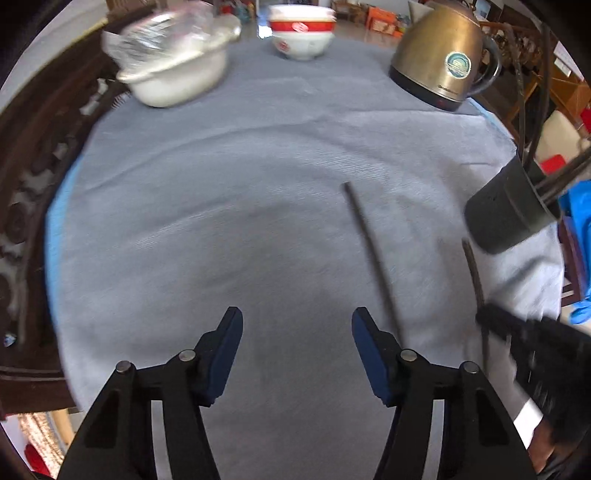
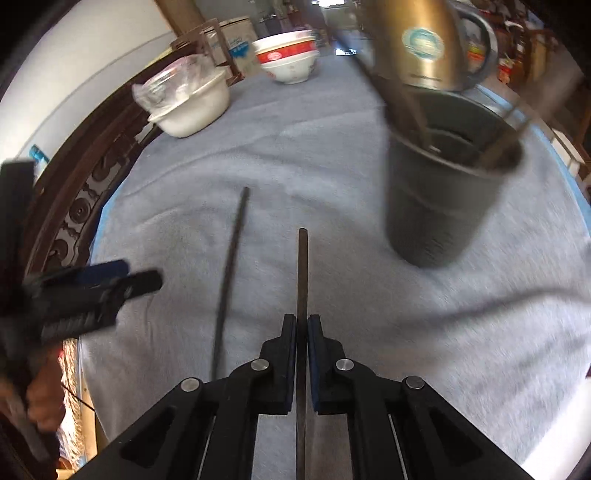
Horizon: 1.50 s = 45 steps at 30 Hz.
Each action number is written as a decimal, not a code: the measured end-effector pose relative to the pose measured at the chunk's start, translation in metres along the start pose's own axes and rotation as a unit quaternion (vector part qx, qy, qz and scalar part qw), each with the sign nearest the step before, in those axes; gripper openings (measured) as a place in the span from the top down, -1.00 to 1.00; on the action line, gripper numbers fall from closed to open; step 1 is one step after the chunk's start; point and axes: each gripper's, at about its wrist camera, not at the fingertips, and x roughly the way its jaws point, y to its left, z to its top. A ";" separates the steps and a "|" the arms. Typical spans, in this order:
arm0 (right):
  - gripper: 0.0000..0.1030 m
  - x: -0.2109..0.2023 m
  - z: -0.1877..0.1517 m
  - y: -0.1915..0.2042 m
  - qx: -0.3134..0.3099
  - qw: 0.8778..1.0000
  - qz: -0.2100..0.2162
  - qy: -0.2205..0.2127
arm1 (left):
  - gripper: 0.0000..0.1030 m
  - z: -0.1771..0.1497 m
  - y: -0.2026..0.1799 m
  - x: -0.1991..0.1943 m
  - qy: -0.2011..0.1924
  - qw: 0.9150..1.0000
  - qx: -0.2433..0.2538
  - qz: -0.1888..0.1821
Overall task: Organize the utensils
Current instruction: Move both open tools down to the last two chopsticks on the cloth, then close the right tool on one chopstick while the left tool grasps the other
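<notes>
The cloth over the worktop is pale grey-blue with a fine ribbed weave, edged in brighter blue. Both chopsticks are dark — one brownish-black, the other near black. The holder cup is matt charcoal grey. The kettle is brushed bronze-gold with a black base and a round teal label. The stacked bowls are white with a red band; the basin is plain white. The fingers carry navy-blue pads on black.
</notes>
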 end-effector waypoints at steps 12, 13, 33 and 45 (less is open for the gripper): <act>0.87 -0.011 -0.011 -0.062 0.087 0.996 0.013 -0.010 | -0.21 0.049 -0.031 0.054 0.051 0.998 -0.043 -0.003; 0.87 -0.011 -0.012 -0.066 0.093 0.996 0.012 -0.010 | -0.20 0.051 -0.031 0.055 0.048 0.998 -0.045 0.000; 0.78 0.000 0.009 -0.054 0.067 0.997 -0.031 -0.002 | 0.75 0.015 -0.017 0.034 0.034 0.998 0.011 -0.049; 0.84 0.001 -0.006 -0.030 0.005 0.999 -0.043 -0.014 | 0.48 0.033 -0.002 0.046 0.039 0.998 -0.046 -0.028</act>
